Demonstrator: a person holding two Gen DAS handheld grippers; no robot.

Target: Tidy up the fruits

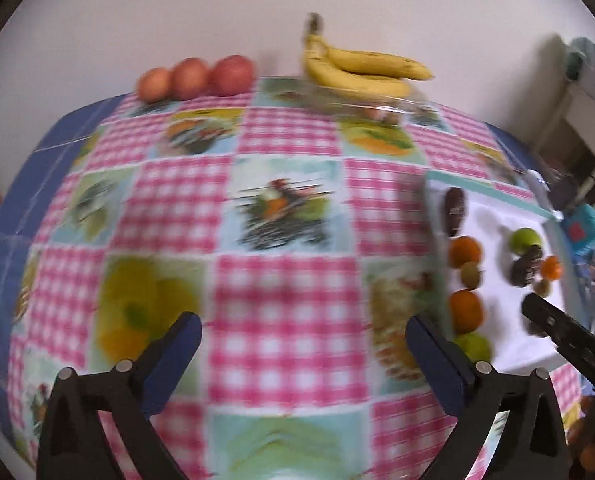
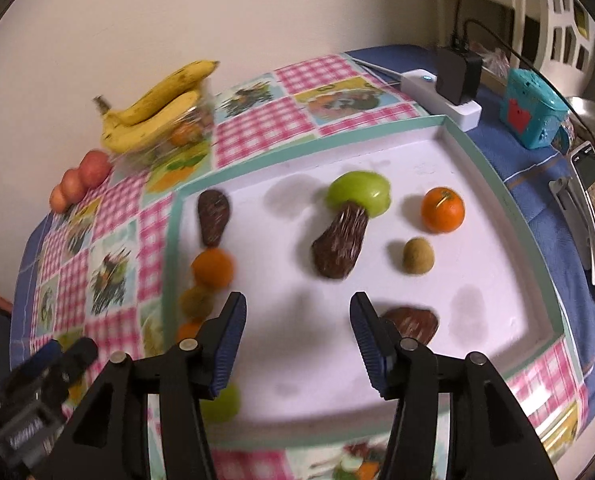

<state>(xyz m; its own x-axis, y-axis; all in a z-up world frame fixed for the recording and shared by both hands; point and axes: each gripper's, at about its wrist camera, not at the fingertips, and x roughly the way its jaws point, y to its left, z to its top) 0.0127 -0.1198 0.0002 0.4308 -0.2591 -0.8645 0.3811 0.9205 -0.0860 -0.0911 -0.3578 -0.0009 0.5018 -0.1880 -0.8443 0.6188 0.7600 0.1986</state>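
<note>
On the checked tablecloth [image 2: 253, 132], along the far edge by the wall: three apples [image 2: 82, 181] in a row, touching one another, and beside them a bunch of two bananas [image 2: 155, 110] resting on a clear container [image 1: 371, 105]; contents of that container too blurred to tell.

White tray [image 2: 437, 152] with a teal rim sits toward the right side of the table. Count inside the tray, right wrist view:
- avocados, dark brown: three. One [image 2: 213, 217] near the far left corner, one [image 2: 340, 242] mid-tray touching a green apple [image 2: 359, 191], one [image 2: 411, 322] near the front, just beside the right gripper's finger.
- oranges: three. One [image 2: 442, 209] toward the right, one [image 2: 212, 268] on the left edge, one [image 2: 189, 329] partly hidden lower on that edge.
- kiwis: two. One [image 2: 418, 256] just below the right orange, one [image 2: 196, 300] between the two left-edge oranges.
- green apples: two; the second [image 2: 223, 402] at the front left corner, partly hidden.

Left-edge pieces line up in one column.

Right gripper [image 2: 297, 340]: jaws spread apart, nothing between them, hovering over bare tray floor. Left gripper [image 1: 303, 344]: jaws spread wide, nothing held, over the tablecloth just left of the tray.
</note>
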